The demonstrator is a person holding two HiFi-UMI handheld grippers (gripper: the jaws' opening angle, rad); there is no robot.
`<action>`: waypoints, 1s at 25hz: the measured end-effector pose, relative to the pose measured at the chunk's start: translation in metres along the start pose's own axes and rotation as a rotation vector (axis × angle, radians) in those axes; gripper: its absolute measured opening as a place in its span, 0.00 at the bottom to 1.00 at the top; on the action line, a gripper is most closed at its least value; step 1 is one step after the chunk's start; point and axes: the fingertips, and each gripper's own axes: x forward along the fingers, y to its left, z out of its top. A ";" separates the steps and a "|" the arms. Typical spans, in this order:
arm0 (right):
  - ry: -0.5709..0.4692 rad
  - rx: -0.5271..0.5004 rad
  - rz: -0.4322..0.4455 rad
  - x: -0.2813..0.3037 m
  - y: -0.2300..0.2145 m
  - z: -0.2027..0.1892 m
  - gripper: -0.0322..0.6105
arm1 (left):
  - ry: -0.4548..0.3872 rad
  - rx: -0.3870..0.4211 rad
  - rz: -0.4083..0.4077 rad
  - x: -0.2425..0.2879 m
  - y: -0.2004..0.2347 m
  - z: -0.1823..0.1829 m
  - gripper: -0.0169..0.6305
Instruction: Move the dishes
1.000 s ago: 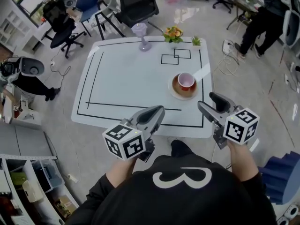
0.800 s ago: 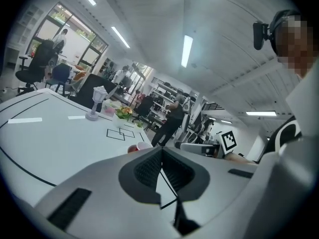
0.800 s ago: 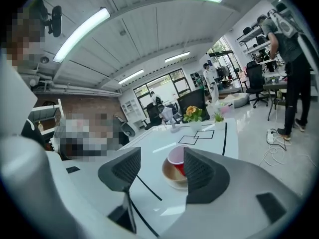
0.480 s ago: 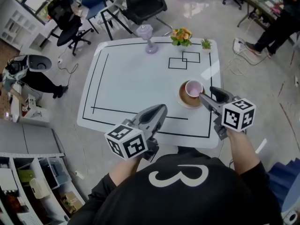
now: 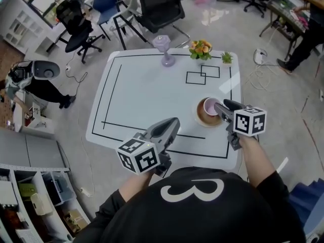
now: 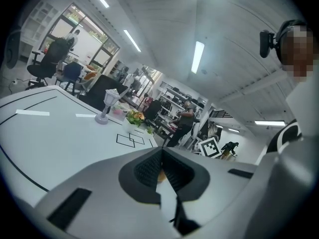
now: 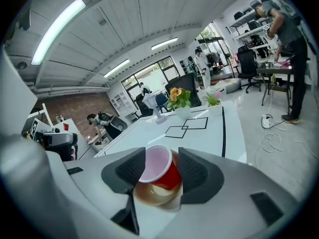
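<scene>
The dishes are not yet moved. My right hand-held gripper has just been closing around the red, pink-lined cup on its brown saucer, not yet clamped. My left hand-held gripper is clenched and empty.

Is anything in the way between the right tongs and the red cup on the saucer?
No, nothing visible is in the way. The red plastic cup, sitting on its round brown saucer, already stands between the two jaws of the right tongs. The jaws have just been closing in on either side of it.
</scene>
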 end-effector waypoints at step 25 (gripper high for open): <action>0.014 -0.023 -0.062 0.002 0.008 0.011 0.11 | -0.033 -0.053 0.059 -0.011 0.028 -0.004 0.03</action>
